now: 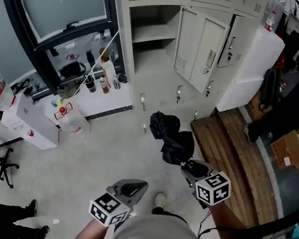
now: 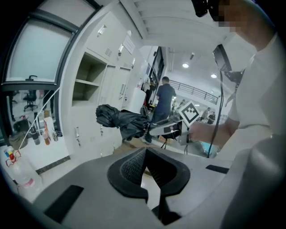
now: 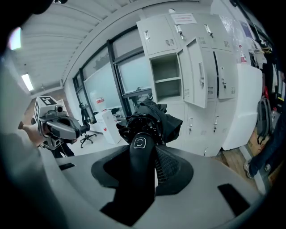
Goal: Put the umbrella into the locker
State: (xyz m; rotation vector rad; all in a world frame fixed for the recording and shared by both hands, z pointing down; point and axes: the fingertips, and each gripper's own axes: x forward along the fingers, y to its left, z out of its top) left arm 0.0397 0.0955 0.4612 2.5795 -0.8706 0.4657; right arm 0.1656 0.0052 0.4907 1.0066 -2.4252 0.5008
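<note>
A folded black umbrella hangs out in front of me above the floor. My right gripper is shut on its black handle, and the crumpled canopy bunches just past the jaws. From the left gripper view the umbrella sticks out leftward from the right gripper. My left gripper is lower left of it, its jaw tips meeting with nothing between them. Ahead stands the beige locker bank with one open compartment holding a shelf, also seen from the right gripper.
The open locker door swings out to the right of the compartment. A wooden platform and a white cabinet lie to the right. Bottles crowd a window ledge on the left. A person in dark clothes stands far off.
</note>
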